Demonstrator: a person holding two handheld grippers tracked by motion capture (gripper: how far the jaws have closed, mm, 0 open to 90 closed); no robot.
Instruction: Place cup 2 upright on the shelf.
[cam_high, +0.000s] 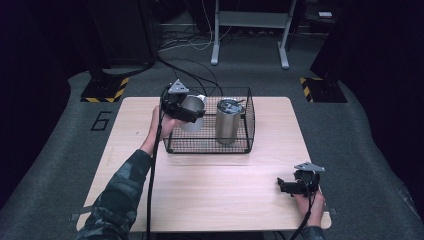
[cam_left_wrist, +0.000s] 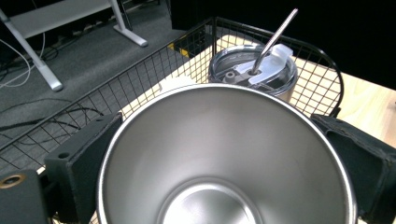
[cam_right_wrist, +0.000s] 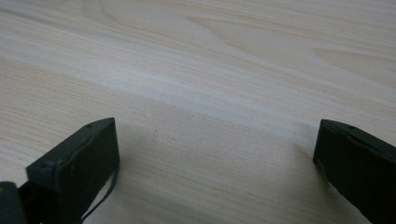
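Gleaming, open-mouthed steel cup (cam_left_wrist: 224, 158)

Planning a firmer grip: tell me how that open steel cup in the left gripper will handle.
The open steel cup looks smooth and polished, so it may slip between the left gripper's jaws. It is empty and thin-walled, so probably light. It is round and tapered, so it would likely roll if laid in the wire basket.

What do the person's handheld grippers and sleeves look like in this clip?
Both the left gripper and the right gripper are black, with blocky black jaws, a grey three-cornered plate on top and a trailing black cable. The left forearm wears a camouflage-patterned sleeve.
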